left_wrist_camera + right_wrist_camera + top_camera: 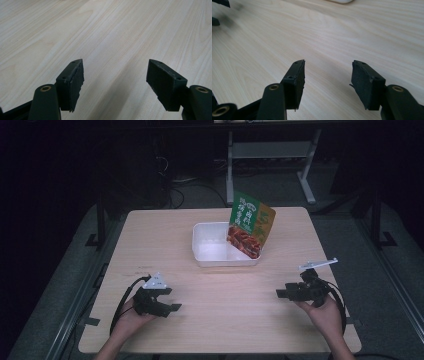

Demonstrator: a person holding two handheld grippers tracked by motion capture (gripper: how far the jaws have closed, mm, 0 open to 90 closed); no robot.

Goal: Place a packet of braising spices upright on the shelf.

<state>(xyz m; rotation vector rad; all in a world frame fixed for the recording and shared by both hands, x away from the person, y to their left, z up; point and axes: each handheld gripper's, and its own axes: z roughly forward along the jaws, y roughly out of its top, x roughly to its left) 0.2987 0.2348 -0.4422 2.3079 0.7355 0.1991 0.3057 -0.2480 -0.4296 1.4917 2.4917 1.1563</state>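
A white plastic container [212, 251] sits at the middle of the wooden table [220, 320], toward the far side. A green and orange food packet [250, 224] leans upright in its right end. My left gripper [171, 300] rests low over the near left of the table, held by a hand, and its jaws stand open over bare wood [115, 62]. At the near right, my right gripper [281, 293] points left toward the table's middle. Its jaws are open too, with only wood between them [328, 63]. Both grippers are well short of the container.
The container's rim [342, 1] peeks in at the top of the right gripper view, and the left gripper's jaw tips [218, 12] show at its top left. A white desk frame [270, 155] stands on the floor beyond the table. Dark floor surrounds the table.
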